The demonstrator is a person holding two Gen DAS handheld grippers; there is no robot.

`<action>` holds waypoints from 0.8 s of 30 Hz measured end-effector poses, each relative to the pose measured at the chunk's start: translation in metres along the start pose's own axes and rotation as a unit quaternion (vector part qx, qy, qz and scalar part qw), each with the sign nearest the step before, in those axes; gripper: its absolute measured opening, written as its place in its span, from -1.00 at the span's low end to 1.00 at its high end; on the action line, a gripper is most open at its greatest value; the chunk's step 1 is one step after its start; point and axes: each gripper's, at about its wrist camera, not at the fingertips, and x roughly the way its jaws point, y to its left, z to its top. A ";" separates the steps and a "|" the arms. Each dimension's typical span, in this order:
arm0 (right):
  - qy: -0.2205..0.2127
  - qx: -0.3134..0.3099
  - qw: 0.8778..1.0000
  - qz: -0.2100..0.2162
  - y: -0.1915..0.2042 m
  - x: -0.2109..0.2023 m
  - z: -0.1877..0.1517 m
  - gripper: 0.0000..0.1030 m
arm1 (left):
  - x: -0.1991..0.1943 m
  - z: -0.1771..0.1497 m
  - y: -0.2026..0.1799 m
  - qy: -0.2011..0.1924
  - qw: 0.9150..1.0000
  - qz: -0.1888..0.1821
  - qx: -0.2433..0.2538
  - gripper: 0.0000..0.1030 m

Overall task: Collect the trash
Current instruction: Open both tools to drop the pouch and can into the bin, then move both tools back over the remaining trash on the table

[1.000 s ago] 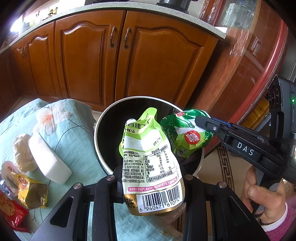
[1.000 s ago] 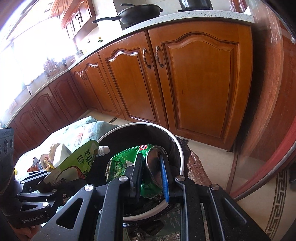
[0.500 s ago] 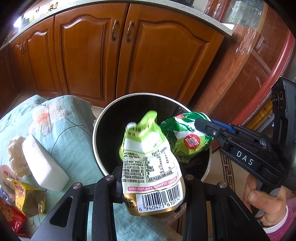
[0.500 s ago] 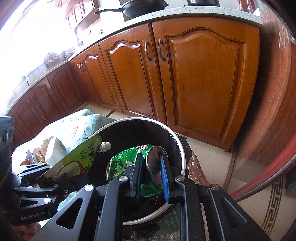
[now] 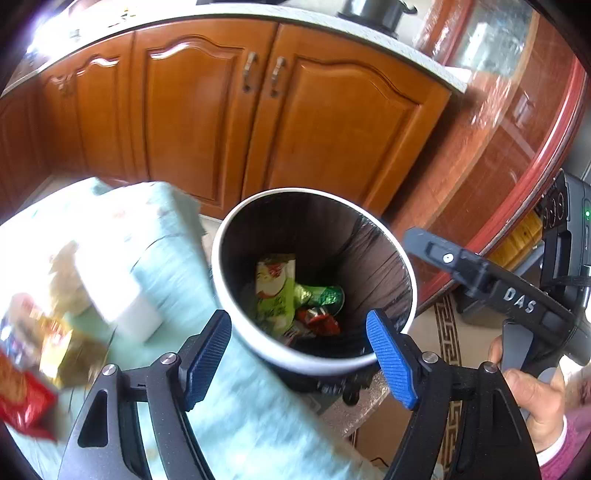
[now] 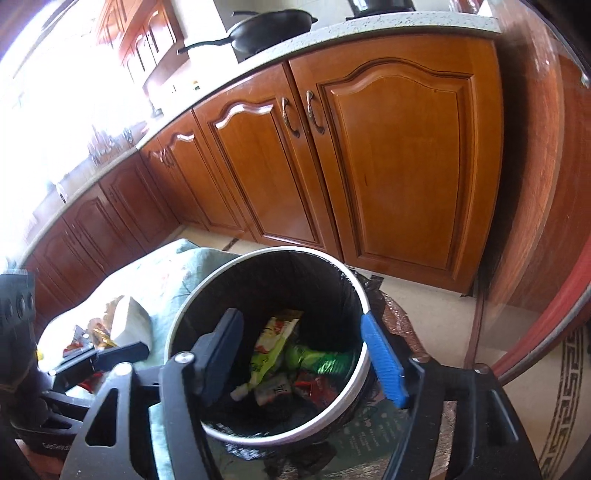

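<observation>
A round bin with a white rim (image 5: 258, 343) and a black liner stands beside the cloth-covered table; it also shows in the right wrist view (image 6: 364, 295). Inside lie a light green spouted pouch (image 5: 273, 291) (image 6: 271, 350), a dark green snack bag (image 5: 319, 295) (image 6: 321, 360) and red wrappers (image 5: 319, 319). My left gripper (image 5: 297, 345) is open and empty above the bin's near rim. My right gripper (image 6: 303, 354) is open and empty over the bin mouth. On the table lie a white block (image 5: 118, 291), a yellow wrapper (image 5: 62, 347) and a red wrapper (image 5: 22, 402), all blurred.
Wooden cabinet doors (image 5: 229, 122) stand behind the bin under a stone counter (image 6: 332, 33) with a black pan (image 6: 273, 24). A curved red-brown cabinet (image 5: 517, 147) is at the right. The table has a pale green floral cloth (image 5: 173, 266). Tiled floor (image 6: 424, 306) lies beyond the bin.
Both grippers opened. The light green pouch left my left gripper and the dark green bag left my right gripper; both now lie in the bin. The left view is blurred by motion.
</observation>
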 end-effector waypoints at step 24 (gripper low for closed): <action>0.023 0.013 0.995 0.100 0.107 -0.019 -0.089 0.70 | -0.147 -0.129 0.106 -0.057 0.988 0.055 -0.132 0.47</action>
